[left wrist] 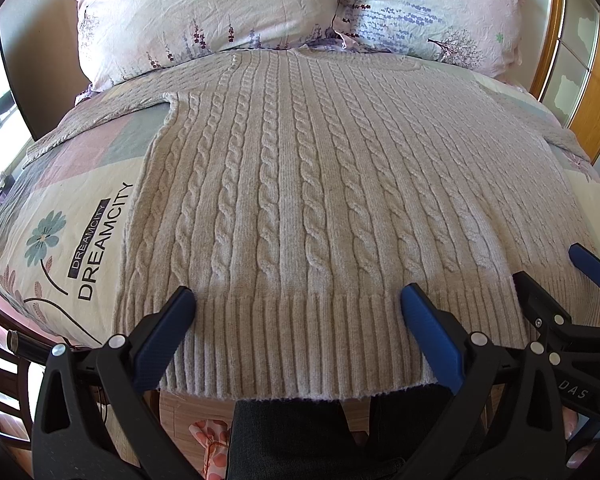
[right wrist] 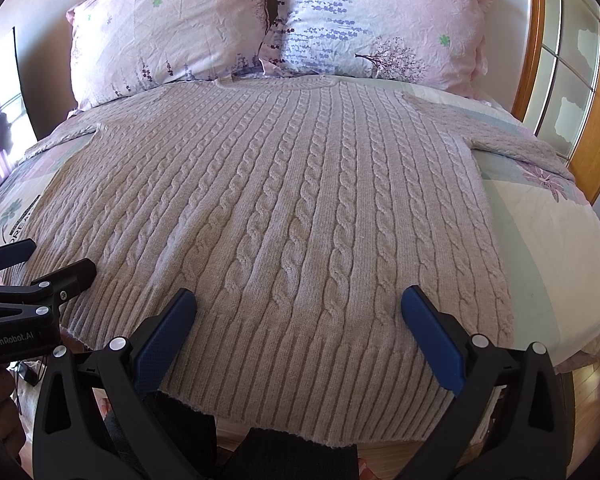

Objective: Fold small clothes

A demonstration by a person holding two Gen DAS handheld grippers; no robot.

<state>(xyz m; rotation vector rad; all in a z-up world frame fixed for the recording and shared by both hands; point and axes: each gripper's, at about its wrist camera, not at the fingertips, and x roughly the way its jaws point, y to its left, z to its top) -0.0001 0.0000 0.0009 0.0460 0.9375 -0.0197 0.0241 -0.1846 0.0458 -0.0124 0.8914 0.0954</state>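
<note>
A beige cable-knit sweater [left wrist: 300, 184] lies flat on the bed, collar toward the pillows, sleeves spread out to both sides, ribbed hem hanging over the near edge. It also fills the right wrist view [right wrist: 284, 208]. My left gripper [left wrist: 298, 304] is open and empty, its blue pads just above the left part of the hem. My right gripper [right wrist: 299, 306] is open and empty over the right part of the hem. Each gripper shows in the other's view: the right gripper [left wrist: 556, 276] at the right edge, the left gripper [right wrist: 52, 260] at the left edge.
Two floral pillows [left wrist: 204, 12] [right wrist: 380, 20] lie at the head of the bed. The patterned sheet [left wrist: 72, 220] shows on both sides of the sweater. A wooden-framed window [right wrist: 560, 80] stands at the right. Wooden floor and the person's dark trousers [left wrist: 300, 436] are below the bed edge.
</note>
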